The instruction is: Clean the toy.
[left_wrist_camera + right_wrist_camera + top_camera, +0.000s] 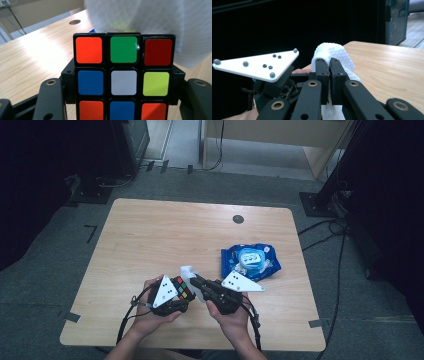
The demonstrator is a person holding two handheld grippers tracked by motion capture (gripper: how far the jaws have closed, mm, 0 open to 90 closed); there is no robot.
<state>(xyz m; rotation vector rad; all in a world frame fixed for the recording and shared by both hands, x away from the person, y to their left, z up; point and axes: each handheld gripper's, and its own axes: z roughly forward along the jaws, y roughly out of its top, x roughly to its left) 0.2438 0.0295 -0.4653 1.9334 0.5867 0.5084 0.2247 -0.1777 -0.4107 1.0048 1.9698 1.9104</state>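
A colourful puzzle cube (183, 289) (123, 77) sits clamped in my left gripper (176, 295), near the table's front edge; its black jaws press on the cube's two sides. My right gripper (199, 283) (329, 62) points left toward the cube and is shut on a white wipe (191, 276) (329, 51). The wipe folds over the fingertips and hangs close above the cube's top face. In the left gripper view the wipe (150, 22) looms blurred just behind the cube.
A blue wet-wipe packet (252, 261) lies on the wooden table (150, 235) right of the hands. A round grommet hole (238, 219) sits near the far edge. Cables and dark stands ring the table on the grey floor.
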